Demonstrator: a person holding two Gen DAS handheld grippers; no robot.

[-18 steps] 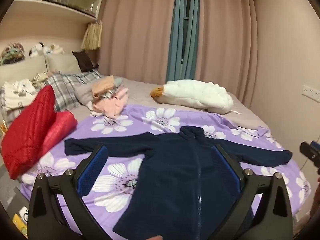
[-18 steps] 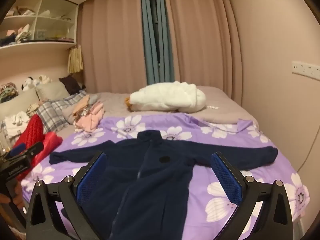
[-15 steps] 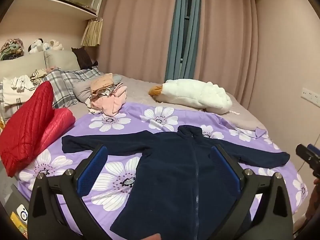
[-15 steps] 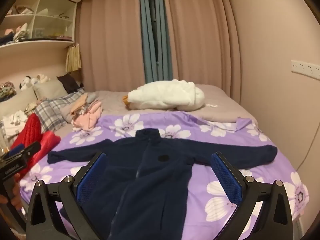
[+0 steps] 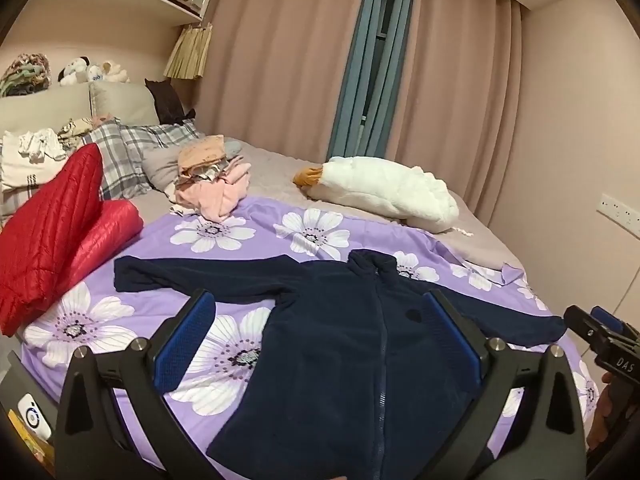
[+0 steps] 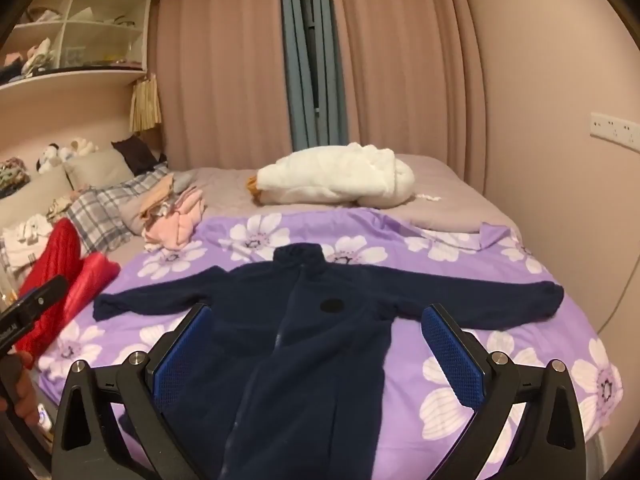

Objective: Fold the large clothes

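Fold not yet begun: navy fleece jacket [image 5: 352,344] lies spread flat, mid-frame, on the floral sheet [image 5: 240,236].
Left gripper [image 5: 320,332] and right gripper [image 6: 320,344] hover released, empty; next, probably, each pinches a sleeve.

Warm, dim indoor light tints both views pinkish, with only soft shadows. Fisheye bending curves the tall dusty-pink pleated curtains [image 5: 288,64] and black vignette fills the corners. The dark navy fleece zip jacket [image 6: 320,340] loses detail (slightly soft in the right view).

Navy fleece jacket [image 5: 360,344] lies flat, front up, zipped, sleeves spread left and right, collar far, on purple floral sheet [image 5: 224,236].
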